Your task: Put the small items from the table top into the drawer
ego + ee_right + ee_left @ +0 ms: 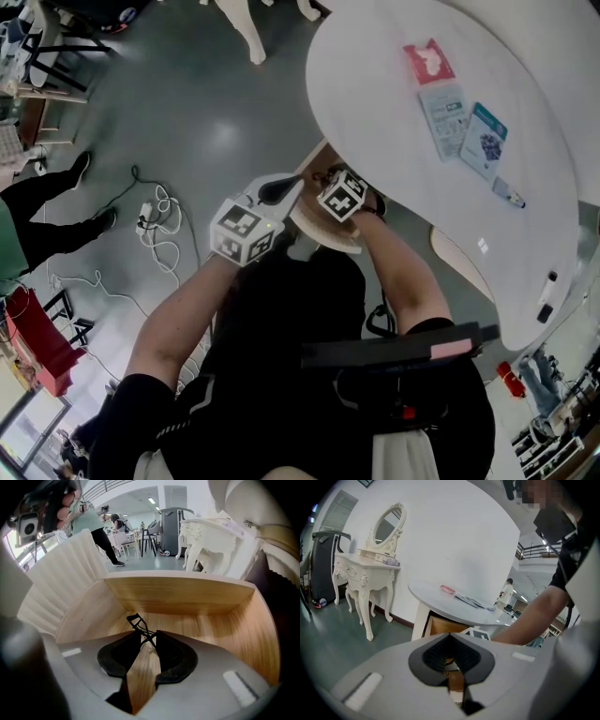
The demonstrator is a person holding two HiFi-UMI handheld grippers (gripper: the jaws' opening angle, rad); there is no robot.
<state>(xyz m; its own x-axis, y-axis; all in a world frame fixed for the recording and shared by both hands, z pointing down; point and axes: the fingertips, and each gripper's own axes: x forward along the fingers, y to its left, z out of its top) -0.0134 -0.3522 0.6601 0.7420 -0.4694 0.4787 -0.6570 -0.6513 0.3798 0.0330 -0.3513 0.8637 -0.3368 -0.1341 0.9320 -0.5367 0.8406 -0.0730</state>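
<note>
- Two tools are at work, one in each of the person's hands, both close to the open drawer [178, 592] under the edge of the round white counter [394, 141].
- The right tool [146, 637] points steeply down into the drawer and pinches a black eyelash curler [137, 623] by its handles at the tips of its pads.
- The curler's head pokes out past the pads, over the wooden floor of the drawer; whether it touches the wood I cannot tell.
- The left tool [450, 637] is just beside the drawer front, its pads pressed together at the tips, with nothing showing between them.
- Four small items lie on the counter, close together: a red packet [428, 61], a pale printed packet [444, 112] just below it, a teal-cornered card [485, 141] alongside, and a thin pen-like thing [508, 195] near the edge.
</note>
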